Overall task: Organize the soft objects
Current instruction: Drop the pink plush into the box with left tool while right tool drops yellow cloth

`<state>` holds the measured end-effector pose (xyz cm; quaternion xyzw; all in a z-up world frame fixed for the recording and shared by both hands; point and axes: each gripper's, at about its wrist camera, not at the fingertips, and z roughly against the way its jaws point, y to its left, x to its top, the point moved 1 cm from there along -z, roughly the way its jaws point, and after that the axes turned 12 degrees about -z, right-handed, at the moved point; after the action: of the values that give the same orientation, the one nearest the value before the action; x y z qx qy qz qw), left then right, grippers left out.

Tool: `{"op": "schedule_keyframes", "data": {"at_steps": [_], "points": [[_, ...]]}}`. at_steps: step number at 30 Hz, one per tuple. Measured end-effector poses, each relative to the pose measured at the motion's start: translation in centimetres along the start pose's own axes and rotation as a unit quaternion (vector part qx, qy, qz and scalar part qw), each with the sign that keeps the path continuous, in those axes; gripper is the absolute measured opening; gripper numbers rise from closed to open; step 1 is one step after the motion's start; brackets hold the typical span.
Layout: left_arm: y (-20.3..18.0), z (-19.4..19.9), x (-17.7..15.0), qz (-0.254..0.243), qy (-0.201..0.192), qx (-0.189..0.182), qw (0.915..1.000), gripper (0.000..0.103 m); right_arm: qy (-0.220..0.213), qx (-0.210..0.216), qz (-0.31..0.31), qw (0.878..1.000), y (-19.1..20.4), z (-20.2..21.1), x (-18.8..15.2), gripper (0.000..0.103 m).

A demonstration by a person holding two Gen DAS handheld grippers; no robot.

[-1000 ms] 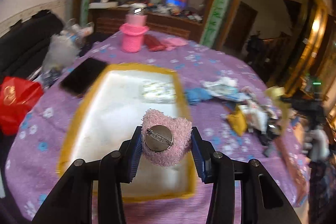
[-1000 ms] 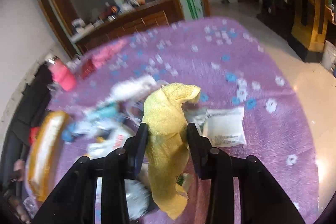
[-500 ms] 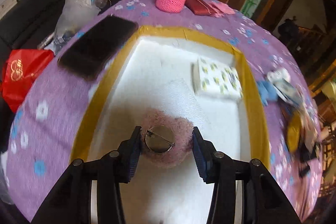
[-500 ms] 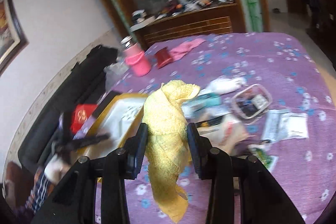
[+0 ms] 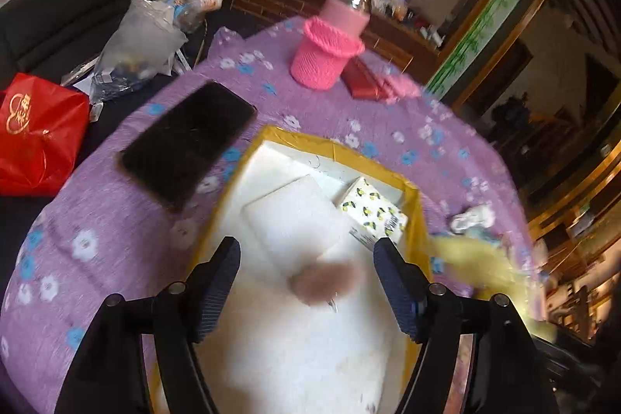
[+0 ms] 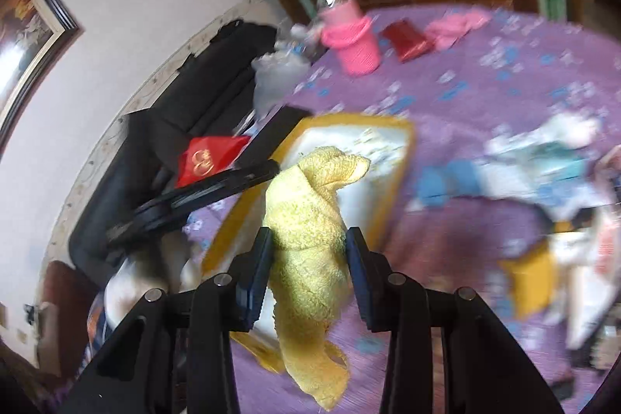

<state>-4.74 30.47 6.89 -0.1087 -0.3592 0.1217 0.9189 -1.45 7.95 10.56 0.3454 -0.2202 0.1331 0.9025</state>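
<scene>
Since the yellow-rimmed foam tray [image 5: 412, 204] collects the soft things, the left claw [image 5: 306, 274], whose jaws have just been opening, stands wide with the fuzzy pink brooch [image 5: 325, 281] lying loose between them on the tray floor, while the right claw [image 6: 308, 270] pinches a nubbly yellow towel [image 6: 310, 220] near the tray's right rim.

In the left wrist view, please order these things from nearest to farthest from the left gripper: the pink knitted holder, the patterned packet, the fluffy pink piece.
From the left gripper, jaws just opened:
1. Fluffy pink piece, lying free between the fingers in the tray.
2. Patterned packet, tray's far right corner.
3. Pink knitted holder, far across the table.
</scene>
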Motion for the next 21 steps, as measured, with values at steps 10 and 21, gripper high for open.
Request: {"op": "schedule_keyframes", "data": {"at_steps": [10,21], "points": [[2.3,5.3,-3.4,0.015,-0.055,-0.005,0.9984,0.077,0.059,-0.058,-0.053,0.995,1.0,-11.6,0.3,0.049],[1.2,7.8,-6.5,0.03,-0.092,-0.035,0.9947,0.077,0.003,-0.065,-0.021,0.998,1.7,-10.1,1.9,0.067]]}}
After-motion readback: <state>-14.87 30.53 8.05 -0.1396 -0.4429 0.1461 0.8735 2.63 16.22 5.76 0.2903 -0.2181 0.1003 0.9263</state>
